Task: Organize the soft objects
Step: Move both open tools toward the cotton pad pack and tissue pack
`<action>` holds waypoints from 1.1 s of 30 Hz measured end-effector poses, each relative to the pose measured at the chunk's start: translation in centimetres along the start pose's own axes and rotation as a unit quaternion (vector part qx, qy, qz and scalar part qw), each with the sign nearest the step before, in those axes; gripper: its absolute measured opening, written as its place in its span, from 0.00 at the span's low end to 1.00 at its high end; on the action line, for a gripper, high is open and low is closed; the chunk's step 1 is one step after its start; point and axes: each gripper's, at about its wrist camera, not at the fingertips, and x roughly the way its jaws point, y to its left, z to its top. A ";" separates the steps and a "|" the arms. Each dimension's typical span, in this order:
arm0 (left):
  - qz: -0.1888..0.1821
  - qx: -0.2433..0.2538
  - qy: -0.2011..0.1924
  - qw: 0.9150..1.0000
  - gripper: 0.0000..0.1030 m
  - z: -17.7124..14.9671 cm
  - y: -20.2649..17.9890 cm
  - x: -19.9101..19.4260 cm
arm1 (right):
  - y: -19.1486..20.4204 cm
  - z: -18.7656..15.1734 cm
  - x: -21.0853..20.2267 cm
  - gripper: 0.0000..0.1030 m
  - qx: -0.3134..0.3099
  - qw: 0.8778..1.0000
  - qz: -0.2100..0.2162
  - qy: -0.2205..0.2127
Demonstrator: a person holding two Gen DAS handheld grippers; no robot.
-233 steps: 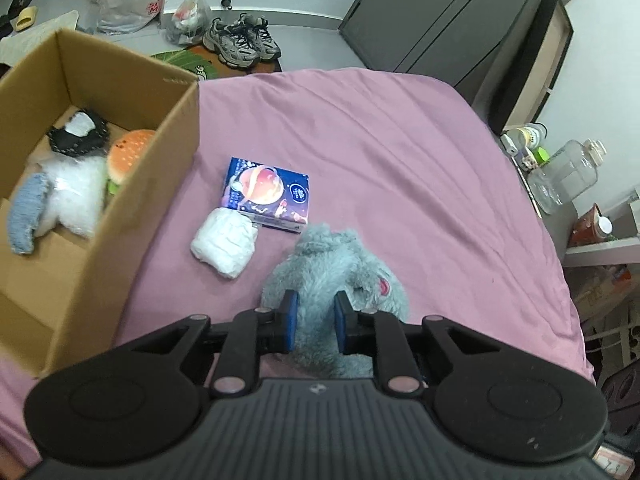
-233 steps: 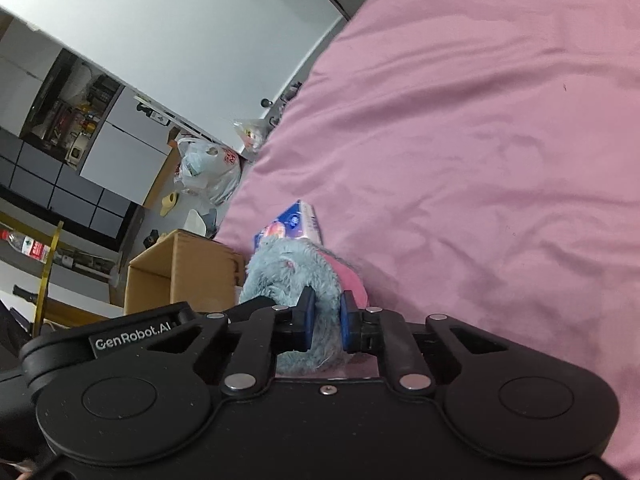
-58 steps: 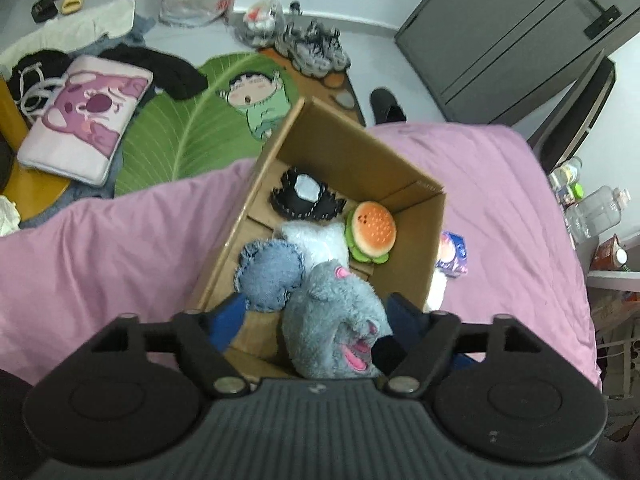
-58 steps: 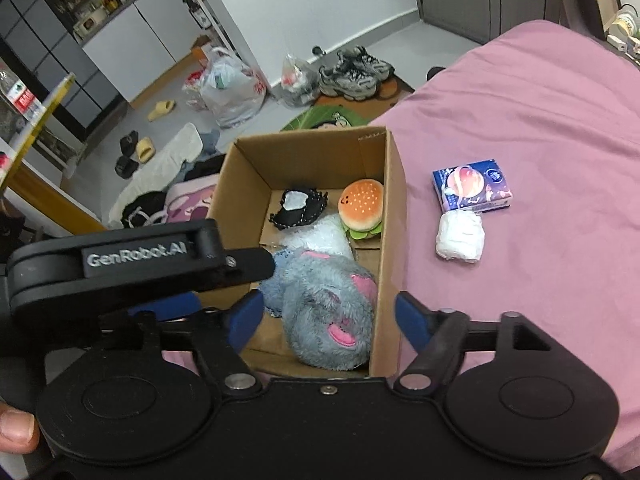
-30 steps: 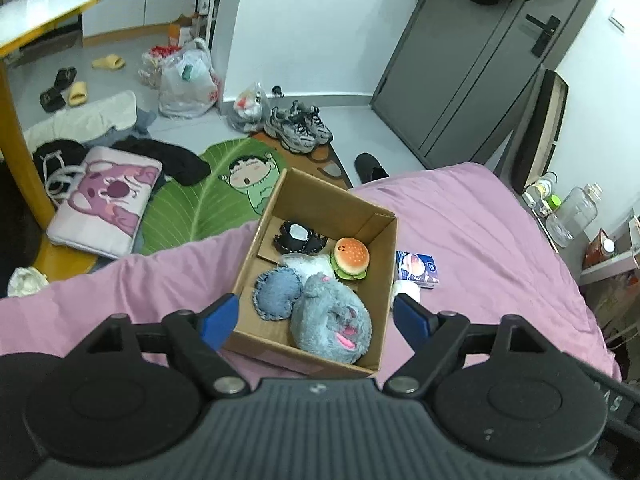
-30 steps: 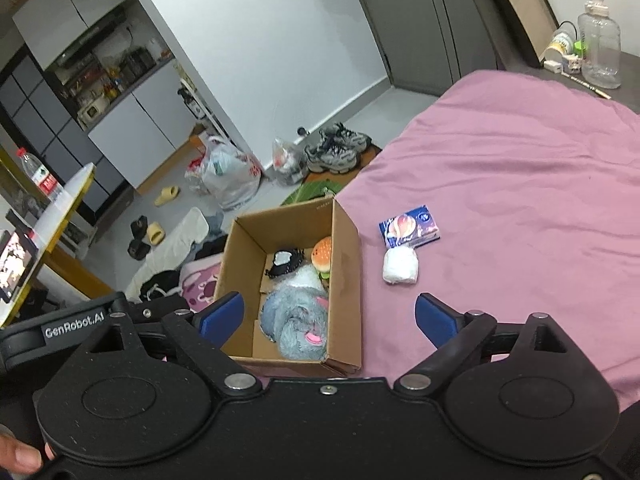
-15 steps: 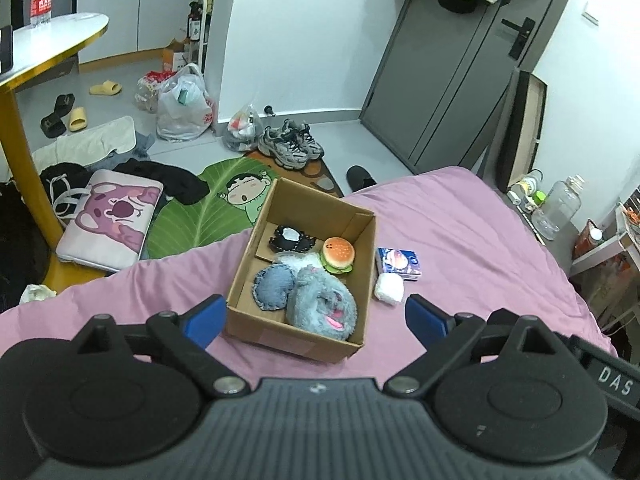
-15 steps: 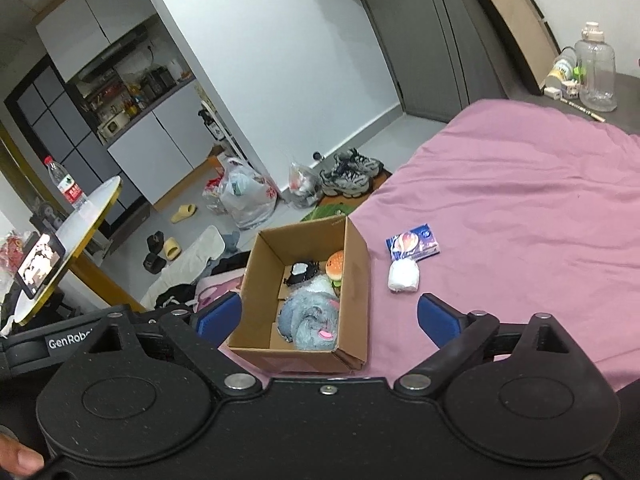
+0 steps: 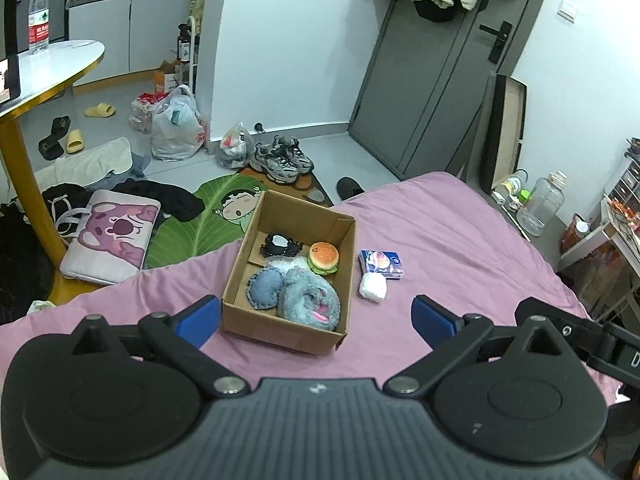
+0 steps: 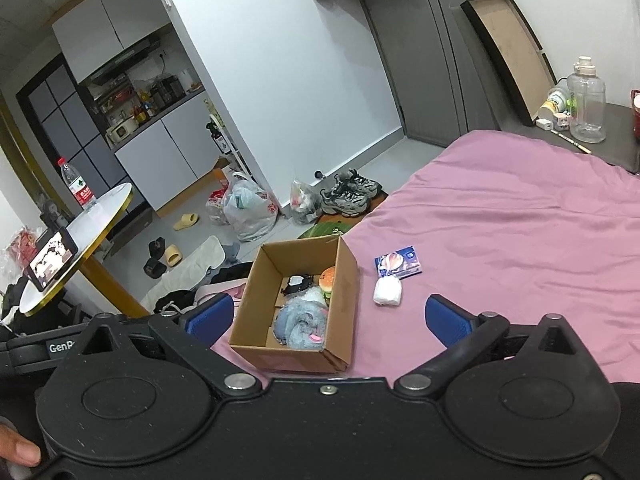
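A cardboard box (image 9: 290, 334) sits open near the edge of a bed (image 9: 460, 248) covered in a pink sheet. Inside the box lie several soft things. A grey plush toy (image 9: 308, 300) with a pink mouth is curled at the near end, touching a round denim cushion (image 9: 262, 290) on its left. Behind them is a white fluffy item, partly hidden. At the far end rest a burger toy (image 9: 323, 256) and, to its left, a black frilled piece (image 9: 280, 245) with a white centre.

Two things lie on the sheet just right of the box: a white roll (image 9: 373, 287) and, touching it on the far side, a blue tissue pack (image 9: 381, 263).

The left claw (image 9: 316, 318) hangs above the bed's near side, pointing down toward the box. Its blue-padded jaws are opening, spread wide to either side of the box in the view, gripping nothing. The right claw (image 10: 327, 316) hangs likewise, jaws opening and wide apart, nothing between them. In the right wrist view the same box (image 10: 298, 354), grey plush toy (image 10: 304, 326), white roll (image 10: 387, 292) and tissue pack (image 10: 398, 262) show from a slightly different angle.

Beyond the bed, the floor holds sneakers (image 9: 282, 160), plastic bags (image 9: 174, 128), slippers and a leaf-shaped mat (image 9: 192, 222). A round counter (image 9: 44, 68) with a yellow rim carries a water bottle (image 9: 39, 16).
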 end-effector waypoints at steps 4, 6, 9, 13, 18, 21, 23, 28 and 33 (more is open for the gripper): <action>0.001 0.005 -0.002 1.000 1.00 -0.1 0.0 -0.4 | -0.3 0.0 -0.3 1.00 -0.004 1.000 -0.001 0.004; 0.000 0.005 -0.002 1.000 1.00 -0.1 -0.1 -0.5 | -0.5 0.1 -0.4 1.00 -0.004 1.000 -0.001 0.003; 0.001 0.007 -0.003 1.000 1.00 -0.1 0.0 -0.5 | -0.8 0.0 -0.5 1.00 0.000 1.000 -0.002 0.002; -0.002 0.007 -0.002 1.000 1.00 -0.1 0.0 -0.5 | -1.6 0.0 -0.5 1.00 0.005 1.000 -0.003 0.003; -0.009 -0.002 -0.003 1.000 1.00 0.0 -0.2 0.2 | -2.7 0.1 -0.4 1.00 0.014 1.000 -0.004 0.003; -0.006 -0.001 0.000 1.000 1.00 0.1 -0.7 0.9 | -3.5 0.1 -0.2 1.00 0.022 1.000 -0.003 0.004; -0.003 0.005 0.007 1.000 1.00 0.3 -1.2 1.4 | -4.2 0.2 0.1 1.00 0.031 1.000 0.001 0.006; 0.012 0.005 0.011 1.000 1.00 0.6 -2.1 2.5 | -5.9 0.4 0.8 1.00 0.048 0.999 0.002 0.010; 0.014 0.010 0.009 1.000 1.00 0.9 -3.4 3.6 | -7.9 0.3 2.0 1.00 0.070 0.997 0.002 0.016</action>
